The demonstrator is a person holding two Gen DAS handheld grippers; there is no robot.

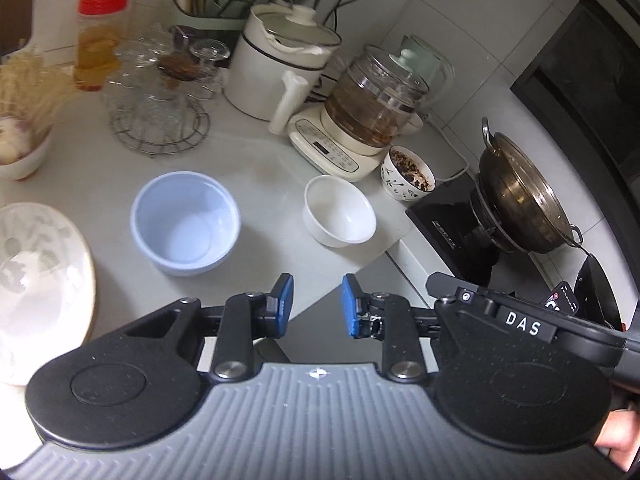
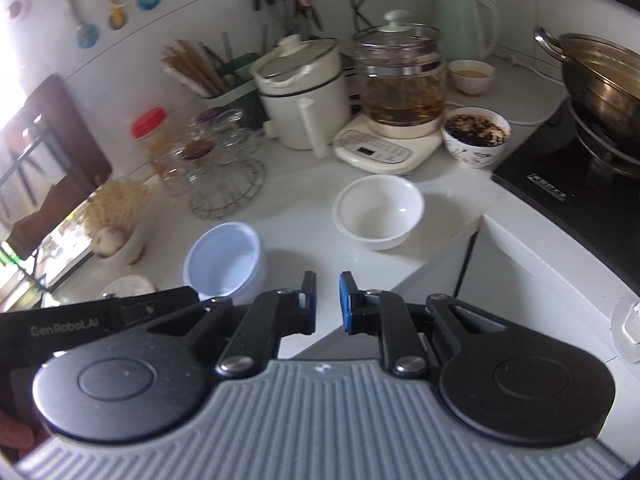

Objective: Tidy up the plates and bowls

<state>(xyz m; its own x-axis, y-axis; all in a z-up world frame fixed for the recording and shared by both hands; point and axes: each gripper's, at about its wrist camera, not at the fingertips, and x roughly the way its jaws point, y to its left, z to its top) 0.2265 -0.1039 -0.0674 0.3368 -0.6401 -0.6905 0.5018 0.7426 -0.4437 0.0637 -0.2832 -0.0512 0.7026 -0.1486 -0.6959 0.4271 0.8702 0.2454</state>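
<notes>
While nothing is gripped, the left claw is seen parted and the right claw nearly clenched, below the blue bowl and white bowl at mid-frame on the surface.

Both wrist views angled down, near, sharing white bowl

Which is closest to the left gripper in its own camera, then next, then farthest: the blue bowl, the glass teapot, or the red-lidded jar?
From the left gripper:
1. Blue bowl, just ahead, left of the fingers.
2. Glass teapot, farther back, right.
3. Red-lidded jar, far back, left.
</notes>
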